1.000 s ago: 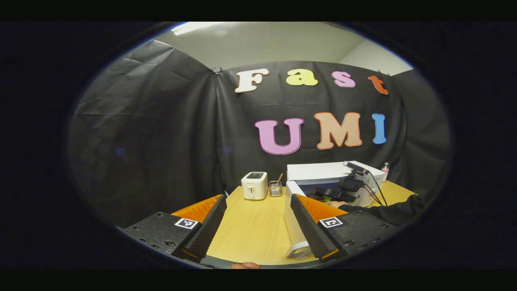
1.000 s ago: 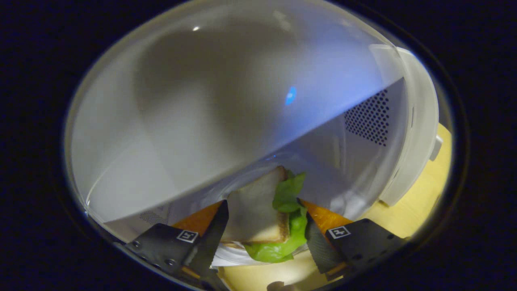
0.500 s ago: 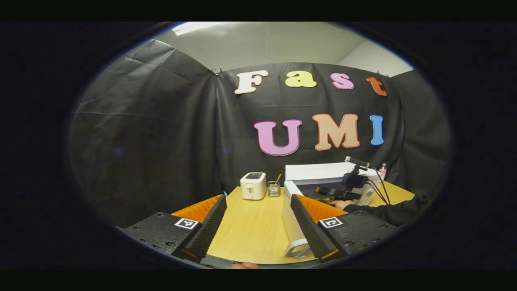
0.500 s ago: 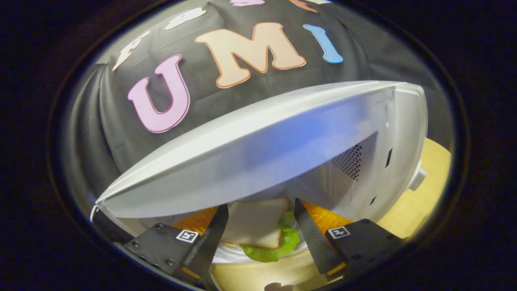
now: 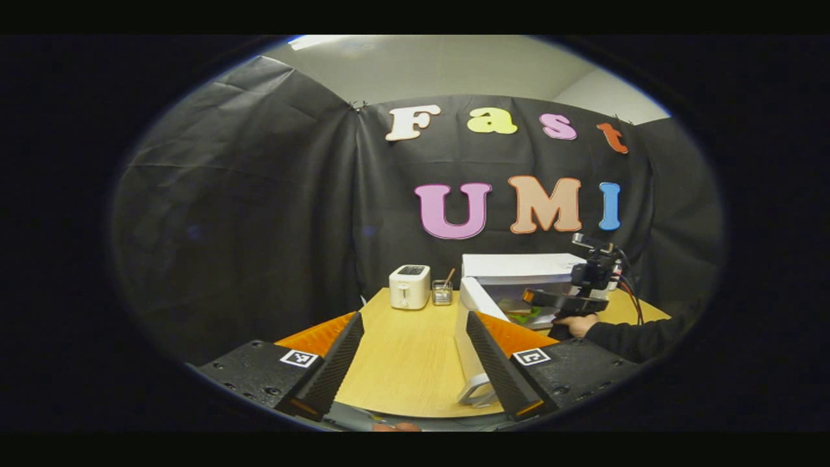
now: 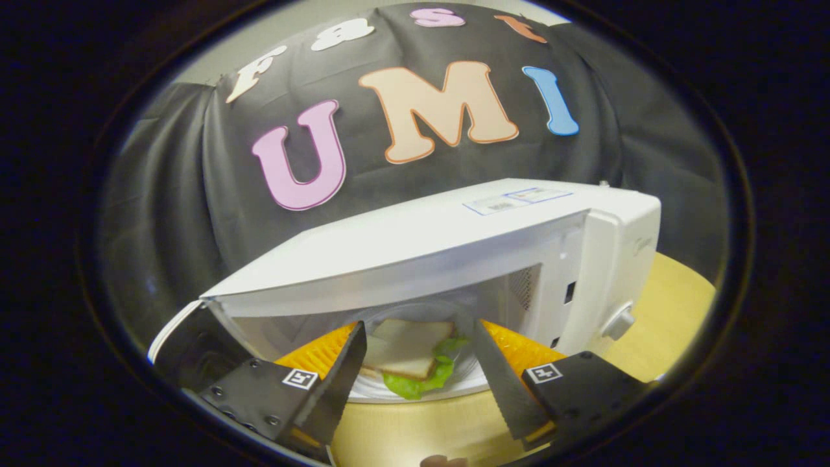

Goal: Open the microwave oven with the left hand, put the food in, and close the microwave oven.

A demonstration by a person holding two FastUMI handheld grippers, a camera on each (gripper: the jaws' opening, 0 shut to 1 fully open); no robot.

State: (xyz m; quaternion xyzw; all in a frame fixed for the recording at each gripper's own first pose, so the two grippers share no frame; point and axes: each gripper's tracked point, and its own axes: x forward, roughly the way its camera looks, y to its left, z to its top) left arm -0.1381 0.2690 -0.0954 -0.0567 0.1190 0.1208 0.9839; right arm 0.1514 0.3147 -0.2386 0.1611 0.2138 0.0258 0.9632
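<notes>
Across the wooden table (image 5: pixel 402 363), the white microwave (image 6: pixel 454 240) was the biggest thing and everything else sat around it. It stood toward the back of the tabletop with its cavity open to me, and in the left gripper view its door (image 5: pixel 468 344) swung out from the microwave's left edge toward my left gripper (image 5: pixel 415 363), the door's handle end low beside my inner finger. A control knob (image 6: pixel 617 322) stuck out on the microwave's right-hand panel. To the left of the microwave stood a pale toaster (image 5: pixel 409 287), and between toaster and microwave a small glass jar (image 5: pixel 443 293) with a stick in it. Inside the microwave lay a white plate (image 6: pixel 421 388) carrying the sandwich (image 6: pixel 408 357), bread on top with green lettuce spilling out at the front. My right gripper (image 6: pixel 418 363) hung just in front of the microwave's opening, fingers spread wide with the sandwich showing between them farther in, gripping nothing. From the left gripper view I saw that same gripper (image 5: pixel 563 301) at the microwave's mouth, my hand (image 5: pixel 576 323) below it and a dark sleeve (image 5: pixel 639 334) behind. My left gripper's fingers were likewise parted wide and held nothing.
</notes>
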